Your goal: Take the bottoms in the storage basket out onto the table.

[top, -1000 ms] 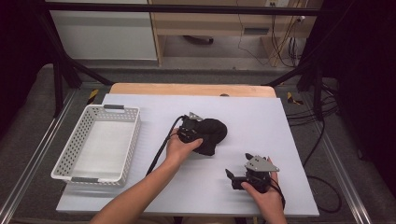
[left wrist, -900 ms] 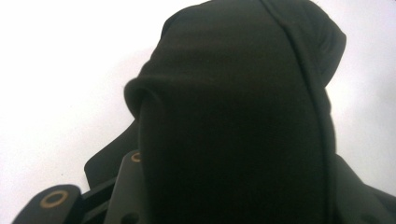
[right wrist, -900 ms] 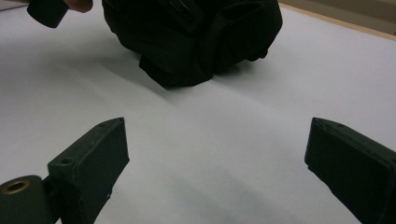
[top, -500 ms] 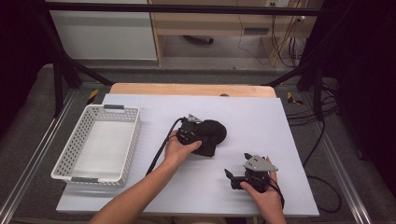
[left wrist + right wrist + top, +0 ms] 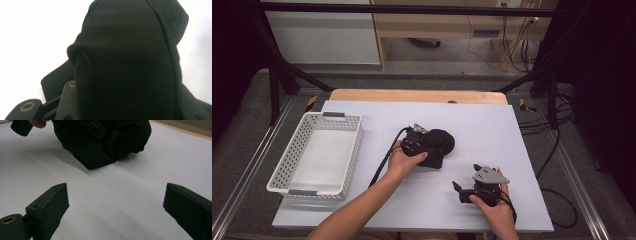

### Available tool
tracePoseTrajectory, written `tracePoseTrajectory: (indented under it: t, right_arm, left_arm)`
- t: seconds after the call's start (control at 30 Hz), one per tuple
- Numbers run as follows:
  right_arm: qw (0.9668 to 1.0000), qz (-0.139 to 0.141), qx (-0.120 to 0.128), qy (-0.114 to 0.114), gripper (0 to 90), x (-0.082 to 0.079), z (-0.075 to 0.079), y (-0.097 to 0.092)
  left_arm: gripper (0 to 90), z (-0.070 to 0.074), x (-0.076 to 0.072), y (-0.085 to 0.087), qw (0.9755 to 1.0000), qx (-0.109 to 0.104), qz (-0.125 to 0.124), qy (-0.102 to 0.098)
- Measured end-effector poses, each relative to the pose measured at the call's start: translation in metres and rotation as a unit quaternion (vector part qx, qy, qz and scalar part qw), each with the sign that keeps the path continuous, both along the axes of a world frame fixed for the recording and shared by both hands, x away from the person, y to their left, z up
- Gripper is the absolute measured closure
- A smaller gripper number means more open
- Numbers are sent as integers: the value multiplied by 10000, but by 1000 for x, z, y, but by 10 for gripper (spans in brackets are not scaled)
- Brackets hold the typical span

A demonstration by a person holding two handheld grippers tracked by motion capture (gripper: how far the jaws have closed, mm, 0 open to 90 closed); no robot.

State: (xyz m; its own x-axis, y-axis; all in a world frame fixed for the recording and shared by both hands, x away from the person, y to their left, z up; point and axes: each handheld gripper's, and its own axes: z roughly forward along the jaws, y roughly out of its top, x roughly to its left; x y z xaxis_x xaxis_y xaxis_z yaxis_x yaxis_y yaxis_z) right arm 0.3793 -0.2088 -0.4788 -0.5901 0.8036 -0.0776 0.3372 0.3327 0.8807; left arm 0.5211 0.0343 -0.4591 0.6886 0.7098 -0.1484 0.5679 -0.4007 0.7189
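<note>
High view: a black cloth (image 5: 439,146) at frame centre is gripped by the nearly closed left gripper (image 5: 418,141), whose jaws have just been opening slightly; the right gripper (image 5: 462,190), lower right, is held wide open and empty.

Grey floor (image 5: 242,150), white cabinet (image 5: 324,35) behind, wooden shelf unit (image 5: 437,27), cables (image 5: 557,115) at right, dim surroundings

On the table (image 5: 522,150) we find the basket (image 5: 292,177) at the left edge and the cloth (image 5: 439,145) near the middle. The left gripper (image 5: 424,145) sits against the cloth's left side. The right gripper (image 5: 459,189) lies nearer us, right of the cloth and apart from it.
</note>
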Motion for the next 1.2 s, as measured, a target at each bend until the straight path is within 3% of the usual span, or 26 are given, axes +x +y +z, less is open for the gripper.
tracePoseTrajectory:
  t: [0.23,0.37,0.67,0.8,1.0,1.2]
  right_arm:
    - [10000,15,-43,9,65,-1,0,2]
    - [10000,-15,-12,2,66,-1,0,-1]
    - [10000,-5,-25,-5,65,-1,0,0]
    - [10000,-10,-19,5,66,-1,0,0]
    - [10000,1,-39,15,66,-1,0,0]
    - [10000,0,-64,33,66,-1,0,0]
  left_arm:
    - [488,-1,-4,1,10000,-5,-18,-51]
    - [416,1,-5,0,10000,-37,16,-5]
    - [262,7,-9,-2,9998,78,61,-177]
    - [201,10,-9,0,9997,16,94,-216]
    - [162,15,-9,6,9996,-262,74,-103]
    - [109,27,-9,11,9986,-479,-16,-209]
